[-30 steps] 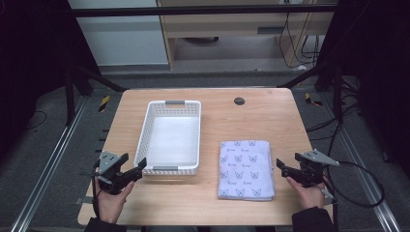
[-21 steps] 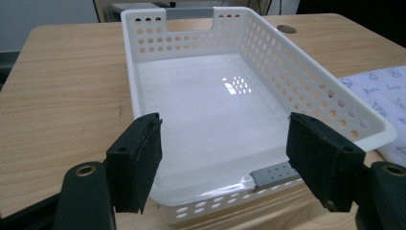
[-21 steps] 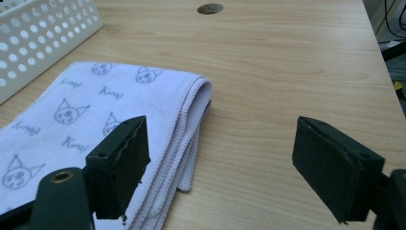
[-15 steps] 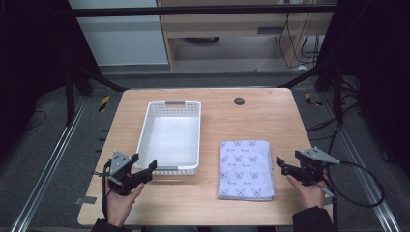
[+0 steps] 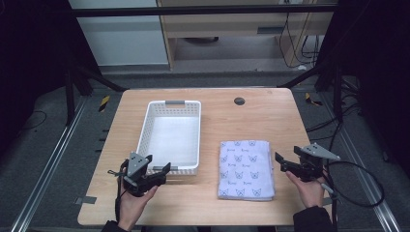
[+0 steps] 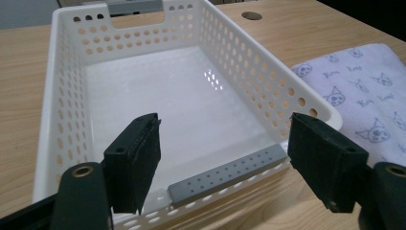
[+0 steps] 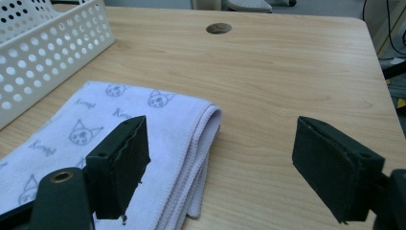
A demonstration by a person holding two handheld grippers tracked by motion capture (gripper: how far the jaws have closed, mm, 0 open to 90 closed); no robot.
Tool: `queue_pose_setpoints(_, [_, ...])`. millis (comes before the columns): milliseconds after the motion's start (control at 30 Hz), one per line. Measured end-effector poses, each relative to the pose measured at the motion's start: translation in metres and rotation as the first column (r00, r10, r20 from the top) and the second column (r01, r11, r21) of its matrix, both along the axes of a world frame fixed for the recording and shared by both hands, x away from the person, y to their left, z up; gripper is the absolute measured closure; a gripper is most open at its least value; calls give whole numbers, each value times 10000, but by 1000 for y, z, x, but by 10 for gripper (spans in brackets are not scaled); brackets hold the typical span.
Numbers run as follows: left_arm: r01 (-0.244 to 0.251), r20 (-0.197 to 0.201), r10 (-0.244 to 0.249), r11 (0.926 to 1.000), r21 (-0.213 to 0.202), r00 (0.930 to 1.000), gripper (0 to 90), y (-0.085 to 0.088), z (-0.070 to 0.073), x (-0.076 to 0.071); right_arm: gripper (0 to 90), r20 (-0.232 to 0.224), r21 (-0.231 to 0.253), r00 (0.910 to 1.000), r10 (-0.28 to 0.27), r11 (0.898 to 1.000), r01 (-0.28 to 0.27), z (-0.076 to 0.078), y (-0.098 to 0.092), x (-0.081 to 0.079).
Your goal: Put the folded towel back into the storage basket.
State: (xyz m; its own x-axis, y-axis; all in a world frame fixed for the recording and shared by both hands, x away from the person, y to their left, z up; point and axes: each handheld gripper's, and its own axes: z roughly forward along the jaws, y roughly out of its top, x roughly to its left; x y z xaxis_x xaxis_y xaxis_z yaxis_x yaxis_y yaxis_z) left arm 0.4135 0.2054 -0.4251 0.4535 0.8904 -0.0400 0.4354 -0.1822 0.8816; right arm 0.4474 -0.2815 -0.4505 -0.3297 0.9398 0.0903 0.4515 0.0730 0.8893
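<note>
An empty white perforated basket (image 5: 145,137) stands left of centre on the wooden table. A folded lilac towel (image 5: 245,169) printed with cat faces lies flat to its right. My left gripper (image 5: 157,167) is open, held low at the basket's near end. In the left gripper view its jaws (image 6: 225,143) stand wide apart on either side of the grey handle (image 6: 230,175), not touching the basket (image 6: 249,57). My right gripper (image 5: 280,163) is open just right of the towel. In the right gripper view it (image 7: 220,143) straddles the towel's folded edge (image 7: 191,139) with nothing held.
A round cable hole (image 5: 239,101) sits in the table (image 5: 270,121) behind the towel, seen too as the hole (image 7: 219,28). Dark stands and cables flank the table. The towel's corner (image 6: 364,96) lies beside the basket. Bare wood lies right of the towel.
My left gripper has moved right and forward, up to the basket's near end. The right gripper has shifted only slightly. Basket and towel have not moved.
</note>
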Motion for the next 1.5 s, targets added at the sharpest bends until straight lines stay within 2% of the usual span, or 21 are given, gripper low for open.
queue_pose_setpoints(167, [252, 5, -252, 9996, 134, 9997, 259, -11, 1, 0, 196, 153, -105, 9999, 42, 9999, -40, 6, 3, 3])
queue_pose_setpoints(367, [408, 83, -410, 9989, 231, 9991, 260, -20, 4, -1, 193, 173, 28, 9998, 98, 9999, -98, 11, 5, 5])
queue_pose_setpoints(600, [650, 132, -652, 9977, 168, 9978, 262, -35, 9, 3, 168, 356, 79, 9994, 30, 10000, -33, 20, 7, 10])
queue_pose_setpoints(633, [776, 152, -779, 9968, 171, 9968, 262, -42, 10, 4, 167, 384, 75, 9993, 48, 10000, -51, 21, 8, 11])
queue_pose_setpoints(733, [823, 149, -826, 9964, 181, 9965, 262, -45, 10, 5, 167, 402, 91, 9992, 63, 9999, -67, 22, 8, 13])
queue_pose_setpoints(1000, [1257, 155, -1261, 9917, 282, 9919, 262, -67, 11, 5, 163, 611, 350, 9981, 66, 9993, -87, 31, 9, 20])
queue_pose_setpoints(1267, [1517, 153, -1521, 9881, 246, 9883, 266, -80, 11, 5, 161, 618, 362, 9980, 142, 9992, -165, 35, 12, 27])
queue_pose_setpoints(1400, [1762, 28, -1764, 9837, 355, 9843, 267, -88, 8, 5, 158, 627, 315, 9978, 198, 9993, -219, 37, 14, 32])
queue_pose_setpoints(1500, [1882, -6, -1883, 9817, 273, 9821, 272, -94, 6, 5, 156, 649, 269, 9976, 240, 9993, -258, 39, 16, 37])
